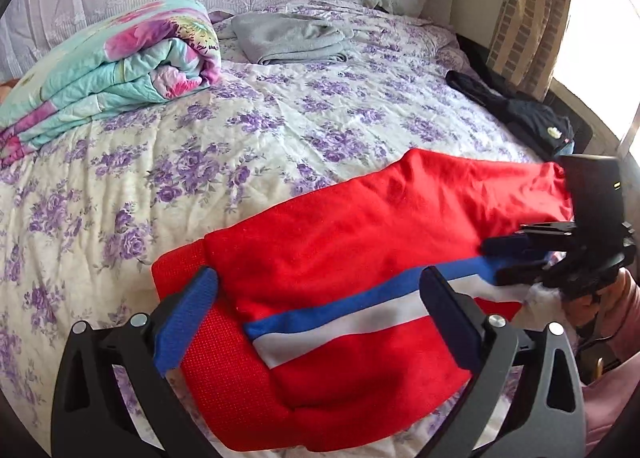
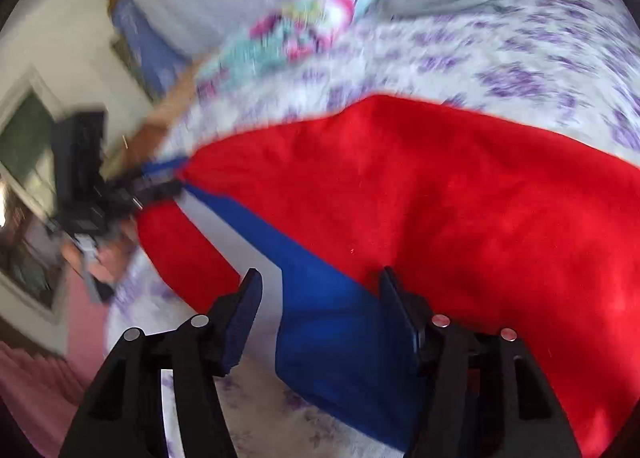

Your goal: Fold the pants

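The red pants [image 1: 360, 226] with a blue and white side stripe [image 1: 352, 310] lie folded on the flowered bedspread [image 1: 140, 178]. My left gripper [image 1: 320, 294] is open, its fingers astride the near end of the pants. My right gripper [image 1: 508, 262] shows at the right in the left wrist view, its fingers at the striped edge. In the blurred right wrist view the right gripper [image 2: 320, 290] is open over the blue stripe [image 2: 320, 298] of the pants [image 2: 460, 198]. The left gripper [image 2: 156, 182] appears there at the far left, at the pants' other end.
A rolled flowered quilt [image 1: 112, 70] lies at the back left of the bed. A folded grey garment [image 1: 292, 38] lies at the back middle. Dark clothes [image 1: 516, 110] lie at the right edge by a curtain [image 1: 532, 14].
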`<action>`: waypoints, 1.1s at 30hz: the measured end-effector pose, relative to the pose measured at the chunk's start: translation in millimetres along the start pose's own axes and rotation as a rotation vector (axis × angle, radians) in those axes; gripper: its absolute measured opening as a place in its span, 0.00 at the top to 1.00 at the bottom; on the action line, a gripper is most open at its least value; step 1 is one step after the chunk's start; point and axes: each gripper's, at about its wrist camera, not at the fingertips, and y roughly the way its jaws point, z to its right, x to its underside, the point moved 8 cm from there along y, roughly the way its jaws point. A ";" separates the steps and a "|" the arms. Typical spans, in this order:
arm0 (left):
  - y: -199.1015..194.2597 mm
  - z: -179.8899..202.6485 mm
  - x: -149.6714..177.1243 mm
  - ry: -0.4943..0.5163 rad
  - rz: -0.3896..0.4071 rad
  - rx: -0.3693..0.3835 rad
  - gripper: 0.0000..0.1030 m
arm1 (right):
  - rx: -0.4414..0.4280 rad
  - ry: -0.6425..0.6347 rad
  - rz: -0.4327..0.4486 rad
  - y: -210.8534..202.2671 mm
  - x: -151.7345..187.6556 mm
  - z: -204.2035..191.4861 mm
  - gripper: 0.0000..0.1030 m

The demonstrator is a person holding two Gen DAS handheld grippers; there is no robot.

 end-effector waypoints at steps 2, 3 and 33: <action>-1.5 2.6 0.7 0.033 0.005 -0.017 0.04 | -0.010 0.082 0.054 -16.8 -2.9 5.5 0.39; -4.7 4.4 -0.6 0.041 0.015 -0.017 0.04 | -0.037 0.117 0.133 -36.7 -6.6 10.4 0.39; 64.2 235.5 -34.2 0.097 -0.043 0.045 0.04 | 0.248 0.208 0.386 -176.0 21.1 129.9 0.31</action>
